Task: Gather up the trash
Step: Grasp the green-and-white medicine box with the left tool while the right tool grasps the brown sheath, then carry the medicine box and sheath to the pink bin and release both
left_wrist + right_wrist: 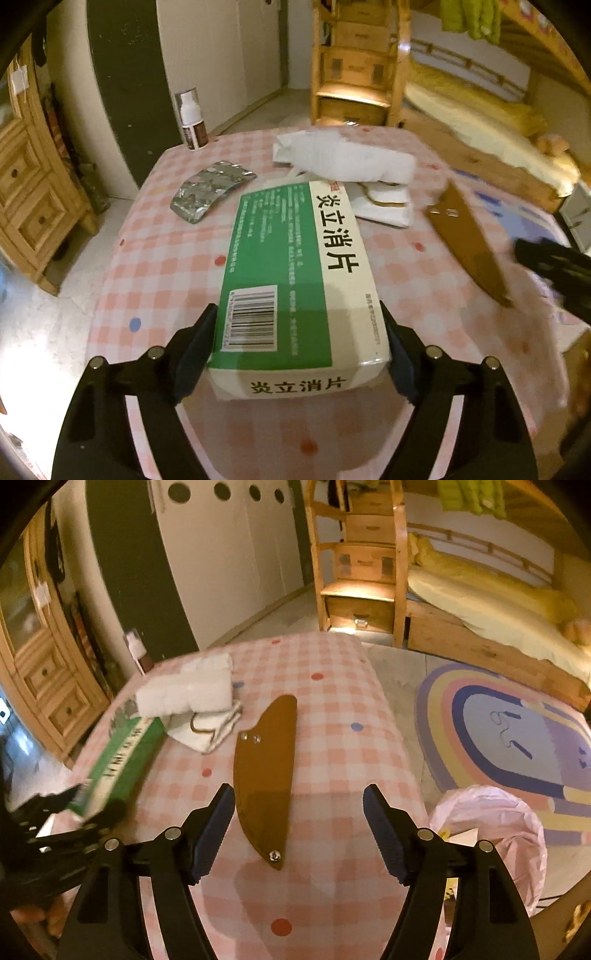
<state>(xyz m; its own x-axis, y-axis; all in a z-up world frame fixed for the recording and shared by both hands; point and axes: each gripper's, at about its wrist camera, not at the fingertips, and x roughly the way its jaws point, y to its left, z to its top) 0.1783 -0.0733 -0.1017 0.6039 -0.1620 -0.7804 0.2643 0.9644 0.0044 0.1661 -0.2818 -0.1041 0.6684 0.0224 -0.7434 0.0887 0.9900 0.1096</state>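
left gripper (299, 354) clamps medicine box (295, 273) | right gripper (297, 830) open, empty

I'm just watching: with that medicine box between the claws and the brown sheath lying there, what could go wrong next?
The left gripper spans only the near end of the box; most of it sticks out beyond the pads, so it might tip or slip when lifted. The right gripper is open over the sheath, which lies flat on the cloth; the fingers may pinch cloth instead. The pink bag sits below the table edge, so a drop could miss.
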